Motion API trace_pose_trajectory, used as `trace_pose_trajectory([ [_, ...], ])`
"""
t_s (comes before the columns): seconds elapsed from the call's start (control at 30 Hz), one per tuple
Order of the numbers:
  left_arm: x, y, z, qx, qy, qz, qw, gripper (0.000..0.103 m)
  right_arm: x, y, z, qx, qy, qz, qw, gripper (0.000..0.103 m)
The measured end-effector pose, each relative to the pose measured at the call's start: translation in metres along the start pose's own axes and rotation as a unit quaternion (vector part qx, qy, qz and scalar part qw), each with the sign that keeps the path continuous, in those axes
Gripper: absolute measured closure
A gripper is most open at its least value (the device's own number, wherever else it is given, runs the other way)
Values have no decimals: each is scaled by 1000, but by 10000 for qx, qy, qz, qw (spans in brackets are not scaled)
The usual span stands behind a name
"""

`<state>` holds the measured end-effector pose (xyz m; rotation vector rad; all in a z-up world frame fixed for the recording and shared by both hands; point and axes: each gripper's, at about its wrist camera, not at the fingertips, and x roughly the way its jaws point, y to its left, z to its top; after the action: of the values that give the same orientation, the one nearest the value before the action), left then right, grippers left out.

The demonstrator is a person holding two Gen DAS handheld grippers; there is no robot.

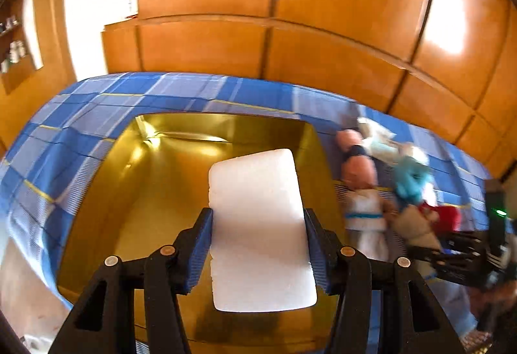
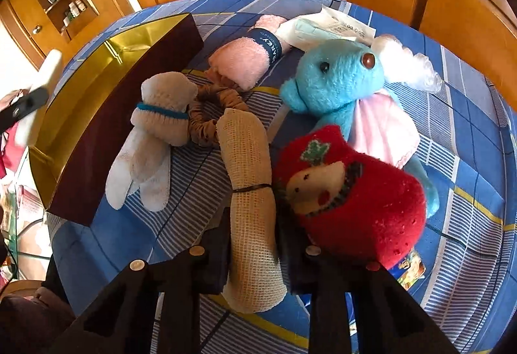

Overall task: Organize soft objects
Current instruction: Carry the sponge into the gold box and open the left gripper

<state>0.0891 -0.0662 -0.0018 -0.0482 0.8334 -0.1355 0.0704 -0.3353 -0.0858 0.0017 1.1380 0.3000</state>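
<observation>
My left gripper (image 1: 258,218) is shut on a white foam block (image 1: 258,224) and holds it above the open gold-lined box (image 1: 135,192). The block and left gripper also show at the far left of the right wrist view (image 2: 38,95). My right gripper (image 2: 253,224) is shut on a rolled cream mesh bandage (image 2: 248,166) lying on the blue checked bedsheet (image 2: 468,115). A red Christmas sock (image 2: 352,195) touches its right finger.
On the sheet lie a blue plush toy (image 2: 336,79) with a pink cloth, a pink rolled towel (image 2: 245,60), a white bundle tied with a blue band (image 2: 161,115), a brown scrunchie (image 2: 206,115) and plastic packets (image 2: 326,27). Wooden wardrobe doors (image 1: 323,15) stand behind the bed.
</observation>
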Motion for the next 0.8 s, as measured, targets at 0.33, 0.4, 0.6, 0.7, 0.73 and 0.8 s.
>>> trace_pose_trajectory([
  [0.33,33,-5,18,246,289,404,9985,48,-3,-6,0,138,-1,129,9998,79],
  [0.4,43,-5,23,254,399,371,9982,48,-3,-6,2,165,-7,141,9998,79],
  [0.6,80,-3,45,158,759,161,9969,48,-6,-9,5,244,-15,205,9995,76],
  [0.7,93,-8,56,137,792,-19,9968,47,-6,-10,7,268,-21,233,9994,73],
  [0.73,97,-11,61,133,775,-69,9969,46,-7,-10,8,284,-30,249,9993,73],
  [0.8,108,-18,68,180,773,-139,9968,45,-7,-11,11,295,-41,243,9993,73],
])
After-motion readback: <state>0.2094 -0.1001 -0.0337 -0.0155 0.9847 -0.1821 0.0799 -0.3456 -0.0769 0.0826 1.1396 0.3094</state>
